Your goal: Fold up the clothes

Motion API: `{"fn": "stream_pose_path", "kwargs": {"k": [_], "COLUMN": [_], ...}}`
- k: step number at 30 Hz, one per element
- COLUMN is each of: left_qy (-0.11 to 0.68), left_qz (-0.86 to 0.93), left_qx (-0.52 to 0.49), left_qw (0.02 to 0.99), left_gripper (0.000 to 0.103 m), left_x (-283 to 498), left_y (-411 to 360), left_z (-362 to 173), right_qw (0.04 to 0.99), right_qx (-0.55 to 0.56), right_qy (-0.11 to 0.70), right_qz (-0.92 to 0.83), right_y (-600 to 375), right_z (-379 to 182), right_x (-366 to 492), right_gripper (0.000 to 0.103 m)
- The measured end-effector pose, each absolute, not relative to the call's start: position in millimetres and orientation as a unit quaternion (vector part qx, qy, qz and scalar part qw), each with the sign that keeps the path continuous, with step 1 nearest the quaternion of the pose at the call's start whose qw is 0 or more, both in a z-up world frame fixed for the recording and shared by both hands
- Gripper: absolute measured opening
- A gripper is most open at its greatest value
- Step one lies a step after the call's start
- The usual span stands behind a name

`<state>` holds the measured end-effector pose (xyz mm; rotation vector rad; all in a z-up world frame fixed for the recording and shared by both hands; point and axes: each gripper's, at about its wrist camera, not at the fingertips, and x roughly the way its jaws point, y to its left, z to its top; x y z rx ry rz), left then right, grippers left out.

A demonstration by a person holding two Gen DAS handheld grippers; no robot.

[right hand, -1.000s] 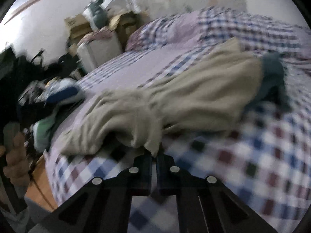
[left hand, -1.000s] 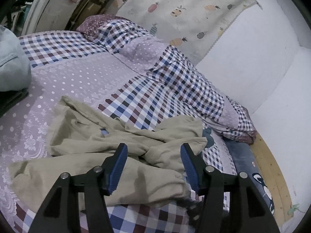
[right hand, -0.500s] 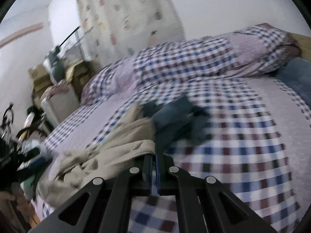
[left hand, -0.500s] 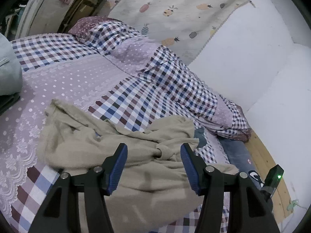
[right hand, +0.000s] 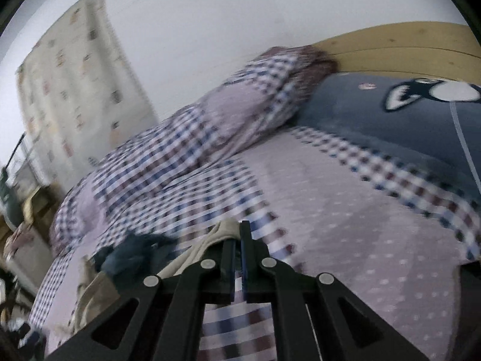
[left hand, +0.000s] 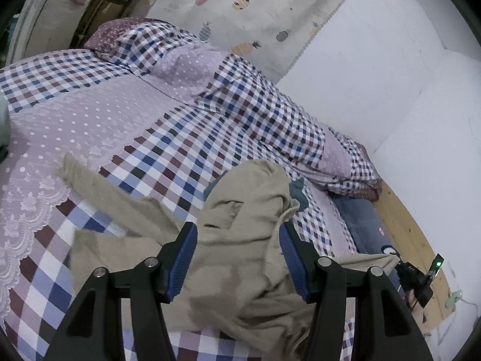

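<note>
A beige garment (left hand: 240, 252) with a dark teal patch (left hand: 297, 191) lies crumpled on the checked bedspread (left hand: 168, 162). One sleeve trails out to the left. My left gripper (left hand: 237, 231) hovers open just above the cloth, its blue pads (left hand: 183, 249) wide apart and not clamped on it. In the right wrist view, my right gripper (right hand: 239, 234) is shut on a beige edge of the garment (right hand: 210, 240), with the teal patch (right hand: 135, 255) trailing behind it. That view is blurred. The right gripper's body (left hand: 421, 279) shows at the right of the left wrist view, with beige cloth stretched toward it.
A rolled checked quilt (left hand: 270, 111) runs along the wall side. A dark blue pillow (right hand: 390, 114) lies against the wooden headboard (right hand: 390, 45). A pineapple curtain (left hand: 255, 9) hangs behind, and boxes and bags (left hand: 60, 15) are piled at the far left.
The right gripper, shut on the beige garment, has swung toward the pillow end, dragging the cloth across the bed. The garment has bunched up under the open left gripper.
</note>
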<state>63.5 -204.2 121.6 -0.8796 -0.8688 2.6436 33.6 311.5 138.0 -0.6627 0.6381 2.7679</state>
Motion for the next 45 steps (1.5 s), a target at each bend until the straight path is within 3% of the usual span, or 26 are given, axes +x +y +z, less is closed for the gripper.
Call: {"fn": "stream_pose_path", "kwargs": {"k": [6,9,11,12,14,18,34,35,37,42,45], "left_qy": [-0.281,-0.266,-0.256,-0.252,-0.246,-0.236,-0.214,-0.213,-0.212,-0.214,-0.230], "left_qz": [0.898,0.896,0.895,0.894,0.892,0.886,0.864,0.863,0.860,0.856,0.858], "left_qx": [-0.314,-0.326,-0.334,-0.338,-0.343,-0.356,-0.414,-0.416,-0.420,-0.421,-0.401], "left_qw": [0.129,0.142,0.150,0.154,0.163,0.180,0.191,0.193,0.197,0.213,0.224], "left_gripper": [0.060,0.060,0.060,0.060,0.060,0.060,0.060,0.058,0.037,0.003,0.000], "left_x": [55.8,52.4,50.3,49.3,47.4,43.7,16.9,15.7,13.4,12.1,14.2], "left_y": [-180.4,-163.9,-152.4,-146.7,-135.2,-113.5,-60.5,-58.4,-54.1,-46.2,-48.3], "left_z": [118.2,115.3,113.2,112.1,110.1,106.3,79.1,78.1,76.1,74.2,80.2], "right_qw": [0.176,0.187,0.191,0.194,0.193,0.181,-0.128,-0.138,-0.162,-0.203,-0.215], "right_qx": [-0.250,-0.299,-0.323,-0.327,-0.319,-0.325,-0.394,-0.394,-0.395,-0.404,-0.413], "right_qy": [0.243,0.229,0.220,0.217,0.218,0.205,0.055,0.047,0.036,0.001,-0.034], "right_qz": [0.921,0.907,0.900,0.899,0.902,0.905,0.908,0.907,0.904,0.892,0.884], "right_y": [366.0,369.6,371.0,371.9,374.6,357.6,157.4,150.3,136.9,108.6,94.5], "right_z": [124.4,107.4,99.6,99.6,104.4,110.0,80.9,81.0,80.4,73.4,62.8], "right_x": [48.7,44.3,44.1,46.2,55.6,64.5,82.0,86.7,95.1,110.8,117.3], "right_gripper": [0.001,0.008,0.021,0.038,0.053,0.054,0.054,0.054,0.054,0.054,0.050]}}
